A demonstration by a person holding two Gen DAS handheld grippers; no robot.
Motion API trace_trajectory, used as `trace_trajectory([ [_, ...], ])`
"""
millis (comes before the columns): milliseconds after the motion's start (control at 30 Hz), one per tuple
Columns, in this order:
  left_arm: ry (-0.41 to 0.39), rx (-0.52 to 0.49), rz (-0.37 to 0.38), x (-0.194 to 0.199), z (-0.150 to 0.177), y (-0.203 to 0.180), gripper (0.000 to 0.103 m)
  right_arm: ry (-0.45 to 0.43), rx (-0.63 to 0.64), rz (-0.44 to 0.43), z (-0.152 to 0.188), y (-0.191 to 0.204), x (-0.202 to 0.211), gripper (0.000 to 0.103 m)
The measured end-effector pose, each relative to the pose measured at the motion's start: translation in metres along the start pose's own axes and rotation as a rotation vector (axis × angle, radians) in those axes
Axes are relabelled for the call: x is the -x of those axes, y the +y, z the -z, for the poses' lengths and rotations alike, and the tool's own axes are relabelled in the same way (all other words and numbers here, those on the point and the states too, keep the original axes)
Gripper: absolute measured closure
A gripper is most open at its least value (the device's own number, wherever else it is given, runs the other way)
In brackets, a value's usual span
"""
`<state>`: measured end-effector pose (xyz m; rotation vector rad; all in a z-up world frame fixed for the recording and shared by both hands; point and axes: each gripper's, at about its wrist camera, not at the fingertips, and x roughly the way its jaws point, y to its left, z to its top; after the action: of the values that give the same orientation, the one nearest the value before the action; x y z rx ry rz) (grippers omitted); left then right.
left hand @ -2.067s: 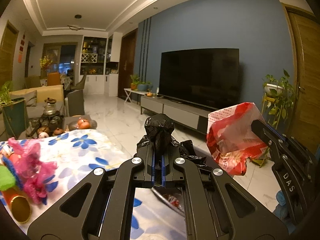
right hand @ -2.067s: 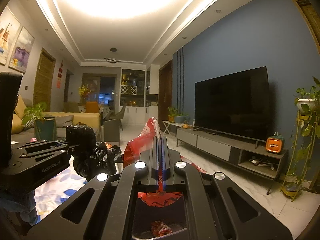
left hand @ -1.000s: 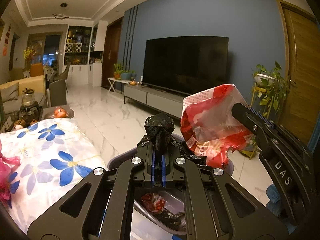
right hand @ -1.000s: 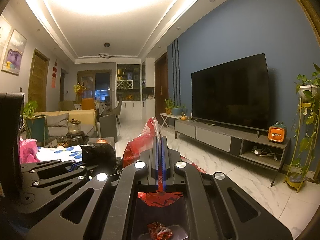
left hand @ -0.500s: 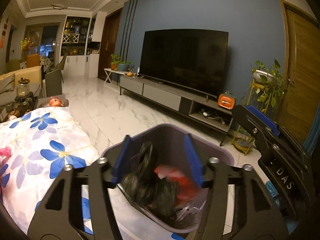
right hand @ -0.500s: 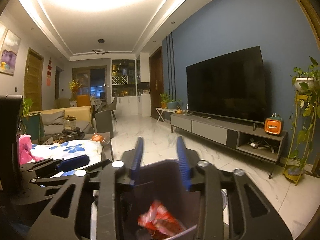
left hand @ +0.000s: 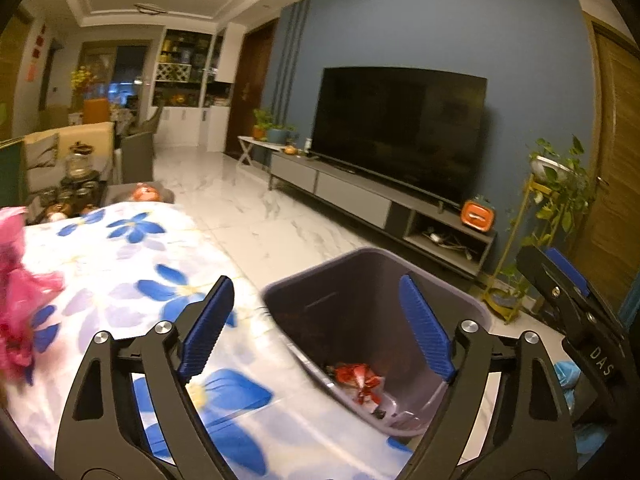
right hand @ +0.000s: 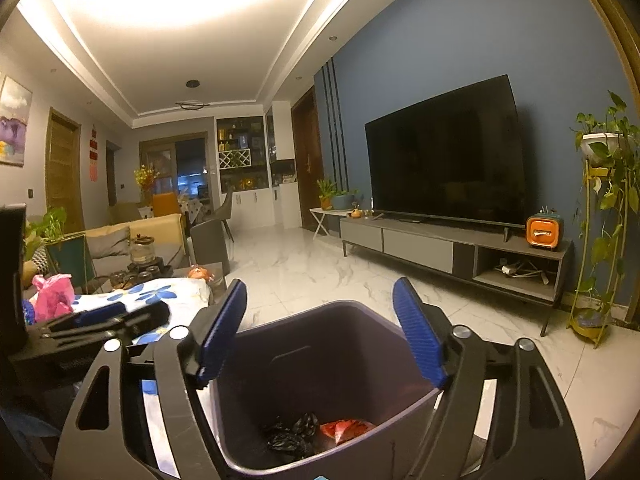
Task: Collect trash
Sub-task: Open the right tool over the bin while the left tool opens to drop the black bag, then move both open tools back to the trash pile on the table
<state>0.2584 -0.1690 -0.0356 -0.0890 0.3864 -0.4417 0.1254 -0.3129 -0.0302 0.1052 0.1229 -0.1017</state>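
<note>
Pink plastic is lying at the far left on the blue-flowered tablecloth. The left gripper is hanging over the table edge, jaws spread wide, gripping nothing. The grey bin is standing just beside the table, holding a black bag and a red wrapper. The right gripper is hovering above it, likewise released and empty.

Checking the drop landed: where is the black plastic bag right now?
In the right wrist view, the black plastic bag lies at the bottom of the grey trash bin, just left of the red wrapper, below the open right hand-held gripper.
</note>
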Motion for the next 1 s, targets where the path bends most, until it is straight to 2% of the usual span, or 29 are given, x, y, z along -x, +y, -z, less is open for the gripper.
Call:
trace_trajectory([
  [200,-0.041,0.001,-0.129,0.038,0.007,0.017,0.017,-0.004,0.014,-0.014,0.003,0.013,0.011,0.018],
  [433,-0.077,0.034,-0.289,0.091,0.027,0.051,0.017,0.012,0.009,-0.060,0.004,0.030,0.021,0.018],
  [800,-0.098,0.090,-0.573,0.167,0.058,0.120,0.017,0.037,0.049,-0.203,0.008,0.082,0.034,0.017],
  [1000,-0.090,0.109,-0.645,0.194,0.066,0.141,0.017,0.051,0.044,-0.285,0.012,0.120,0.036,0.017],
])
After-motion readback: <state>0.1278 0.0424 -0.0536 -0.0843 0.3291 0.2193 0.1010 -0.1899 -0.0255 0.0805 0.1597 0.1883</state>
